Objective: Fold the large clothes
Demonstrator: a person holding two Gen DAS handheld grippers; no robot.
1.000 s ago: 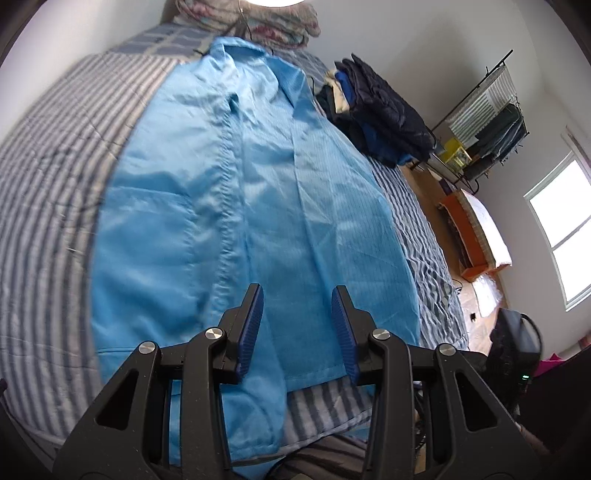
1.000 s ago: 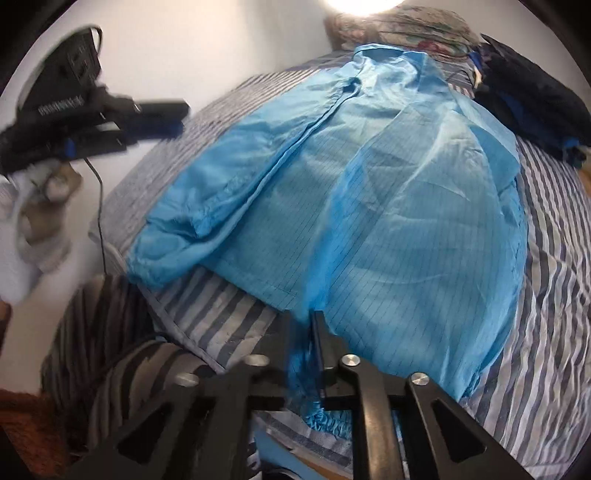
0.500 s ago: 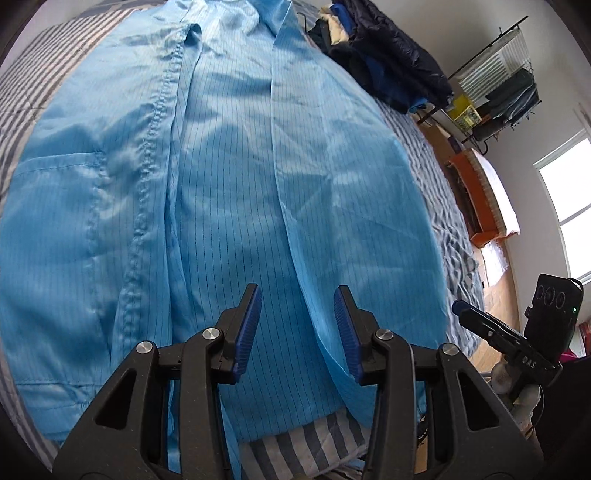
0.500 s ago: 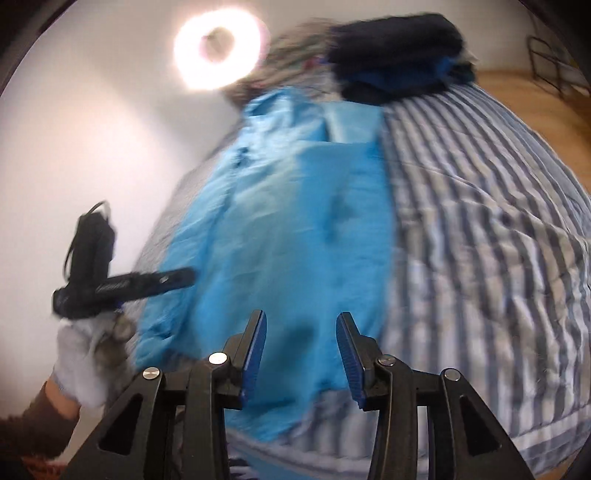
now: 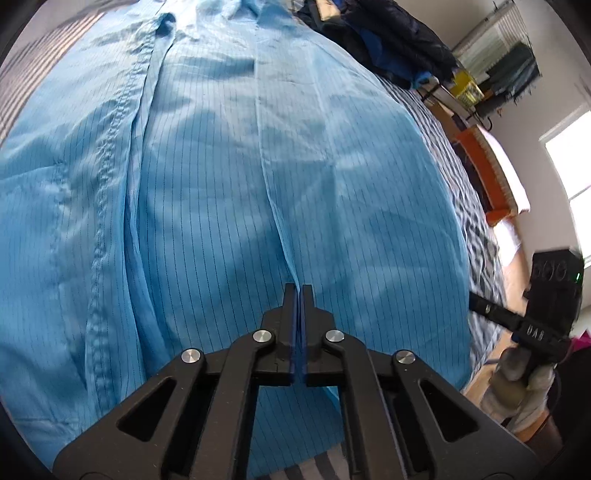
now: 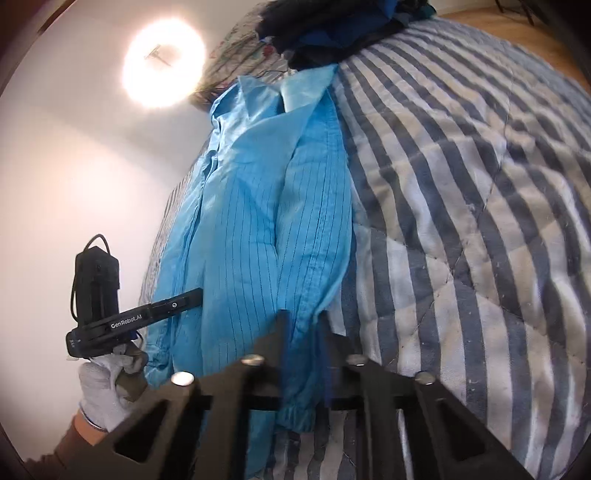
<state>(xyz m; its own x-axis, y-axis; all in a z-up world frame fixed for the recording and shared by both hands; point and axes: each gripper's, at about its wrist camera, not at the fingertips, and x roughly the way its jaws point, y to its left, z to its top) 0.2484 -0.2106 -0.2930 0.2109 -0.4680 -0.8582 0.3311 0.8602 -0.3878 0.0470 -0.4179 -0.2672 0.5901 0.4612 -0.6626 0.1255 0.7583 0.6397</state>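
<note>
Light blue pinstriped coat (image 5: 229, 192) spread flat on the bed (image 6: 461, 206), over a quilt of grey, navy and white stripes. Long axis running straight away from both cameras: collar (image 6: 255, 92) at the far end, toward the pillow and the pile of dark clothes (image 6: 332, 33); hem at the near end, by the edge of the bed. Front facing up, with the stitched placket (image 5: 110, 155) running lengthwise on the left of the left wrist view and a long crease (image 5: 269, 177) down the middle. One sleeve (image 6: 317, 221) folded lengthwise along the coat's right edge, its gathered cuff (image 6: 295, 421) hanging near the hem.

Left hand-held gripper (image 5: 296, 291) just closed, blue pads pressed together with no gap, tips at the near end of the middle crease; whether any cloth is pinched there, impossible to tell. Same tool visible in the right wrist view, held by a white-gloved hand (image 6: 107, 384) at the coat's left edge.

Right hand-held gripper (image 6: 303, 321) also just closed, nearly together, with the folded sleeve bunched between the fingers just above the cuff; picture blurred there. In the left wrist view, seen at the far right (image 5: 480, 306), beyond the coat's edge, in a gloved hand (image 5: 517, 380).

Clothes rack (image 5: 509, 55) and window (image 5: 572, 166) in the background.
</note>
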